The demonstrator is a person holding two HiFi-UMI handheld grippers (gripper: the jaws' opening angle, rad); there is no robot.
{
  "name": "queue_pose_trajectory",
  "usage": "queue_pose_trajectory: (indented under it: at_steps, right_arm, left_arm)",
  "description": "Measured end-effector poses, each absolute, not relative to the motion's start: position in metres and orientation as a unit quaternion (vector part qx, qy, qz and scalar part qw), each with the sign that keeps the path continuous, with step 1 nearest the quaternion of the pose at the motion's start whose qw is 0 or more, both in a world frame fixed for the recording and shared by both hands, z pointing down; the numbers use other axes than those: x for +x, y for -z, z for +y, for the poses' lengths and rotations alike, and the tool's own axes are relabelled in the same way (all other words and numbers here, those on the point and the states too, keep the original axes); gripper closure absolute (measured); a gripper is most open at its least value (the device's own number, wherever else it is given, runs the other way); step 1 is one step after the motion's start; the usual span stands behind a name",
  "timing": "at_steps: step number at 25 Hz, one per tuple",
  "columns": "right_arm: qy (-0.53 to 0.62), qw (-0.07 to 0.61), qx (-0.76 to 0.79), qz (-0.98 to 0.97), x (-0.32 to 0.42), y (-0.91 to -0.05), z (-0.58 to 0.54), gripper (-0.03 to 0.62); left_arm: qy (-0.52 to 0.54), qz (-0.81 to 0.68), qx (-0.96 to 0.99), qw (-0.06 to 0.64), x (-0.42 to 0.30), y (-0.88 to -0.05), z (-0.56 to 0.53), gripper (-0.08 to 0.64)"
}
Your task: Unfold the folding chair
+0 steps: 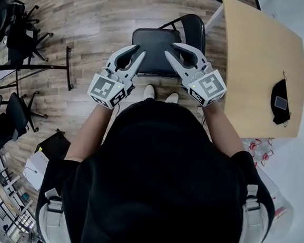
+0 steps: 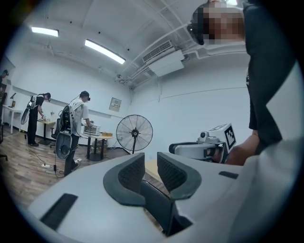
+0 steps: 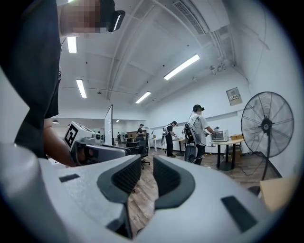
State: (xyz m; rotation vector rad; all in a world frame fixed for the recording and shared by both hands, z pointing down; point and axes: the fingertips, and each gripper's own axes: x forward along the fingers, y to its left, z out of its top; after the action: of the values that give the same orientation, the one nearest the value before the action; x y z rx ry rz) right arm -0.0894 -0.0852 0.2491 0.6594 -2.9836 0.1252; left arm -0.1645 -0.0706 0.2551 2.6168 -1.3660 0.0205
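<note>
Head view: the folding chair (image 1: 155,39) stands on the floor below me, its seat looking flat, just beside the bench (image 1: 263,59). My left tool (image 1: 139,51) and right tool (image 1: 170,48) hover above it.

Left gripper view: jaws nearly together, nothing between them.

Right gripper view: the same narrow, empty gap.

If the frame isn't fully locked, I judge the seat could fold back unheld.

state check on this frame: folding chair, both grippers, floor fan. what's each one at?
folding chair: unfolded, seat down flat, standing on the floor.
left gripper: jaws a little apart, nothing between them.
right gripper: jaws a little apart, nothing between them.
floor fan: upright; running or off, cannot tell.
</note>
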Motion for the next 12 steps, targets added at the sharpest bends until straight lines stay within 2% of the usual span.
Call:
queue_pose_trajectory:
  at_steps: [6,12]
  right_arm:
    - [-0.025,0.036,0.218,-0.975,-0.087,-0.24,-0.081,0.583]
    - [-0.015,0.035,0.221,-0.975,-0.085,-0.233,-0.081,0.591]
  left_arm:
    - [-0.011,-0.462,0.884,0.07,-0.159,-0.247,-0.066,0.544]
    - [-0.016,-0.455,0.889,0.057,-0.153,-0.243,-0.066,0.566]
